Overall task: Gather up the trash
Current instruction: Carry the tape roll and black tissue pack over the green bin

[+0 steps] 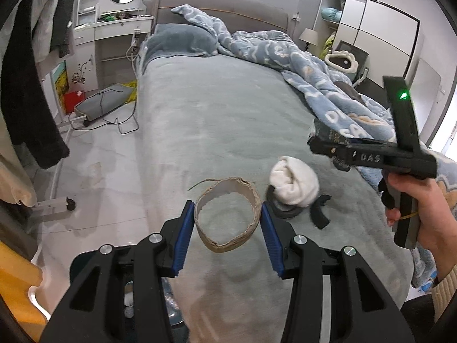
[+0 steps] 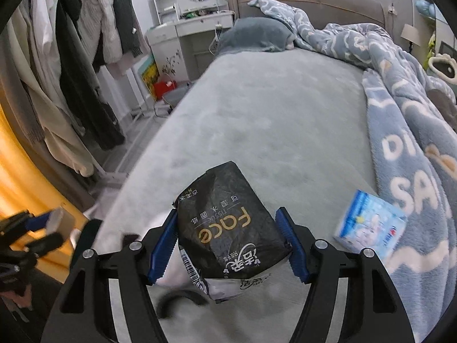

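Observation:
My left gripper [image 1: 227,204] is shut on a worn cardboard ring [image 1: 225,247], one blue pad pressing each side, held above the grey bed [image 1: 214,114]. In the right wrist view a black tissue packet [image 2: 225,223] with gold lettering sits crumpled between the pads of my right gripper [image 2: 227,213], which is shut on it and holds it off the bed. The left wrist view shows that right gripper [image 1: 328,143] in a person's hand [image 1: 414,200], with the packet [image 1: 325,134] at its tip. My left gripper [image 2: 42,223] appears blurred at the left edge of the right wrist view.
A blue-and-white tissue pack [image 2: 371,228] lies on the bed beside the blue blanket [image 2: 400,114]. A rolled white cloth [image 1: 294,188] and black pieces [image 1: 320,211] lie near the bed's foot. Hanging clothes [image 2: 71,57], a white dresser [image 1: 114,28] and floor cables [image 1: 114,120] are on the left.

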